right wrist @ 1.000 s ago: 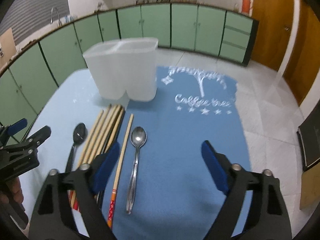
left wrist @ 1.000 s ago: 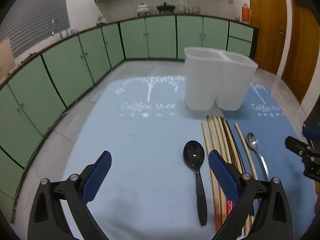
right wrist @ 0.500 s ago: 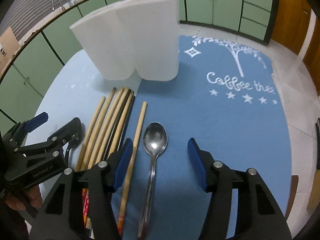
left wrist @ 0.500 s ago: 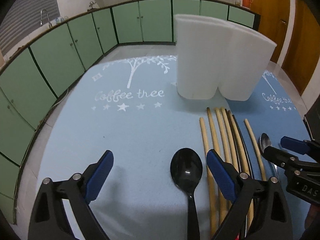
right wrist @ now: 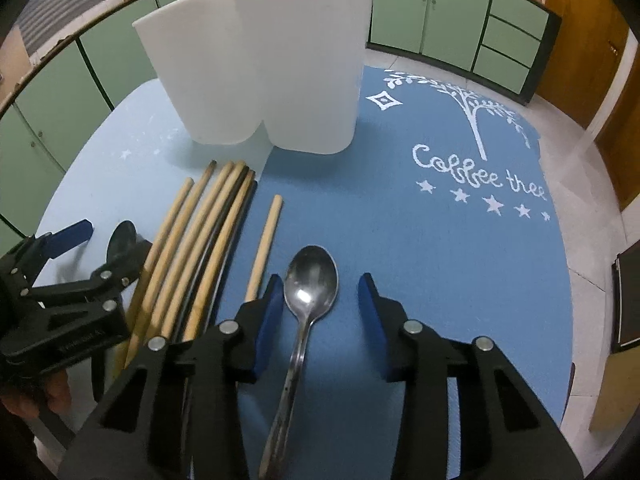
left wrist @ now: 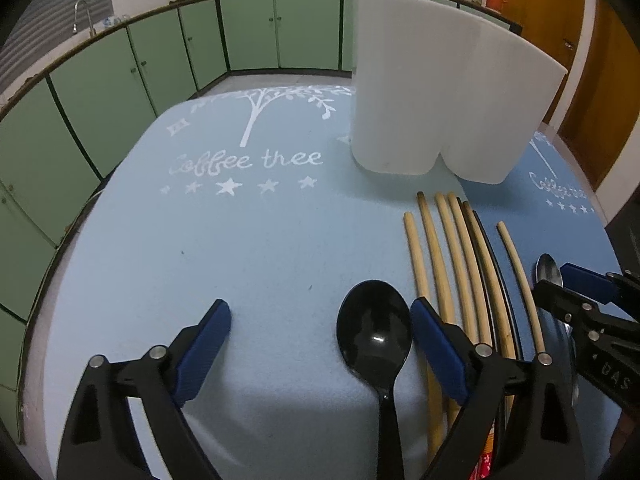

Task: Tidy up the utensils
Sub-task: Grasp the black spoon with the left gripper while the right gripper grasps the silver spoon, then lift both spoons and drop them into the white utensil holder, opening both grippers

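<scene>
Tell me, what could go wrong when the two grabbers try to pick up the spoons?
The right gripper, its fingers just closing around the metal spoon, has no pad touching it yet; the thin, shiny handle might slip or twist. The left gripper is open with one finger resting over the chopsticks beside the black spoon, so closing could drag a chopstick along. The two grippers also work close together and might bump.
</scene>
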`<state>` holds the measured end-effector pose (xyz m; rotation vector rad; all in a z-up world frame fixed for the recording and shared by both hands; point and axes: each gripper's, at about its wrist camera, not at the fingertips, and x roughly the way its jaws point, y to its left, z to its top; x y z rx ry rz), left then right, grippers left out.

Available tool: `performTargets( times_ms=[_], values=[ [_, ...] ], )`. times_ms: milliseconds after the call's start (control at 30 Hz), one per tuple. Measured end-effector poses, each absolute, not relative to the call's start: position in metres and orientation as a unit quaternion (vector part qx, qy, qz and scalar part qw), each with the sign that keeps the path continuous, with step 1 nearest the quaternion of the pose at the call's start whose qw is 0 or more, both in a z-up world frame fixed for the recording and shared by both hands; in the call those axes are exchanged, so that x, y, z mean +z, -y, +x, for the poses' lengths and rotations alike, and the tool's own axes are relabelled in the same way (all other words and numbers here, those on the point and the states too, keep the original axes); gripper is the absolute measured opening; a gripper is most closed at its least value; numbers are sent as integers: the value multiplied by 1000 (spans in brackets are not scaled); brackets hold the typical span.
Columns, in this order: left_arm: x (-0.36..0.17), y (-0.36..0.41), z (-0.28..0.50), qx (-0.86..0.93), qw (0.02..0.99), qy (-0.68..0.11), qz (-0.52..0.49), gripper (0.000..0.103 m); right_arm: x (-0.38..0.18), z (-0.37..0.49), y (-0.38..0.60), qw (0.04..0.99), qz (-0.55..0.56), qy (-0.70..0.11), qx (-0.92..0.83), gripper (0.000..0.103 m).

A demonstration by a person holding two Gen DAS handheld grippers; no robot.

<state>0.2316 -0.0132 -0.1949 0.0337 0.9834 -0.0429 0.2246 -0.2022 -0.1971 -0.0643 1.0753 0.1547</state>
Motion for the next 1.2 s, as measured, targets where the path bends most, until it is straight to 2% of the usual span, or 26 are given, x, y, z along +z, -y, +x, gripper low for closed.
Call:
performTargets(
  times_ms=[100, 267, 367, 433, 467, 533, 700, 1200],
  values=[
    [-195, 9, 231, -23, 881, -472, 12, 85, -196, 225, 203, 855, -29, -514, 69, 34],
    [-195, 11, 233, -22, 881, -473, 10, 84, -198, 227, 196, 856, -33, -511, 64, 37],
    [-192, 11, 230, -24, 882, -470, 5, 69, -197, 227, 198, 856, -22, -512, 62, 27],
    [-190, 12, 228, -31, 882, -470, 2, 56, -196, 227, 201, 856, -11, -513, 62, 28],
    [-189, 12, 227, -35, 882, -470, 0, 52, -196, 227, 202, 856, -8, -512, 63, 28],
    [-187, 10, 225, -41, 883, -468, -6, 35, -195, 225, 204, 858, 1, -509, 66, 27],
    [-180, 5, 218, -66, 886, -459, -25, 35, -186, 215, 212, 874, 17, -481, 73, 27],
    [-106, -6, 188, -68, 956, -283, -36, 34, -108, 191, 230, 933, 32, -344, 102, 27]
  ],
)
